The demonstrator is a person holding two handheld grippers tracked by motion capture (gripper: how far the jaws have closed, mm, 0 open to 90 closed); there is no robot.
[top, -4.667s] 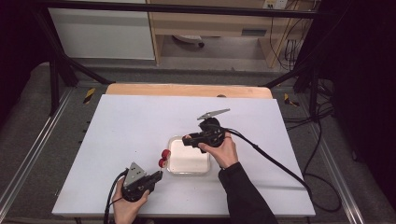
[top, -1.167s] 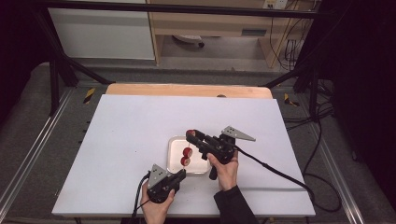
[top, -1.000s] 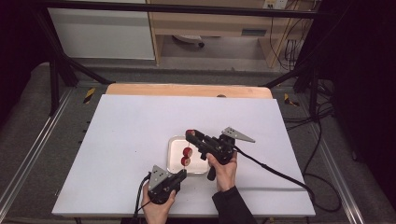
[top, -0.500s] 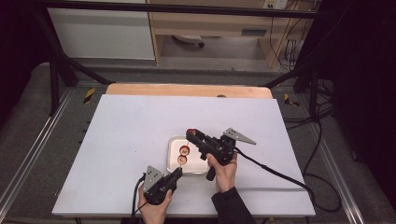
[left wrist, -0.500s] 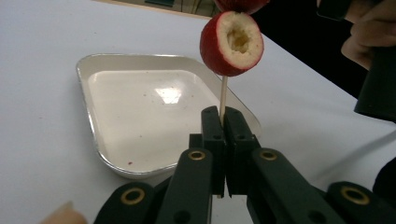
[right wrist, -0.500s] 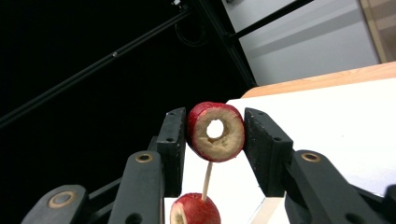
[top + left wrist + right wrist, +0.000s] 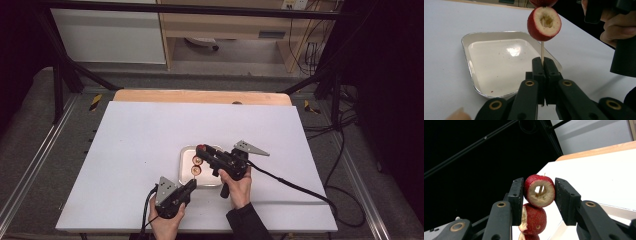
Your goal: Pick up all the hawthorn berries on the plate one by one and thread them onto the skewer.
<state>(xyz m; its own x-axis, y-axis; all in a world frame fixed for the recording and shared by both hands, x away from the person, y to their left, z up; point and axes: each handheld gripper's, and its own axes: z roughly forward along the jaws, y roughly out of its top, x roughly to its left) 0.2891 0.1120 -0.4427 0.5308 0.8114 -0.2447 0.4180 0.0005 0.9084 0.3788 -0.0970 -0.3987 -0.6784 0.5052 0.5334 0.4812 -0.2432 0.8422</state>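
Skewer work: your left gripper [image 7: 542, 75] pinches thin wooden stick [image 7: 542, 51]; right gripper [image 7: 539, 191] clamps soft cored red fruit [image 7: 539, 190] — squeeze lightly, stick prob. snaps.

From above we look forward and down over the white table [image 7: 150, 150] — far off; each gripper camera sits close, sighting along its jaws; all three share the skewered red fruit [image 7: 544, 23]

Red cored hawthorn fruits [image 7: 544, 24] are threaded on a thin wooden skewer [image 7: 542, 53], held upright above a shallow white metal tray [image 7: 471, 50]; pale hollowed flesh is shown at the cut faces.
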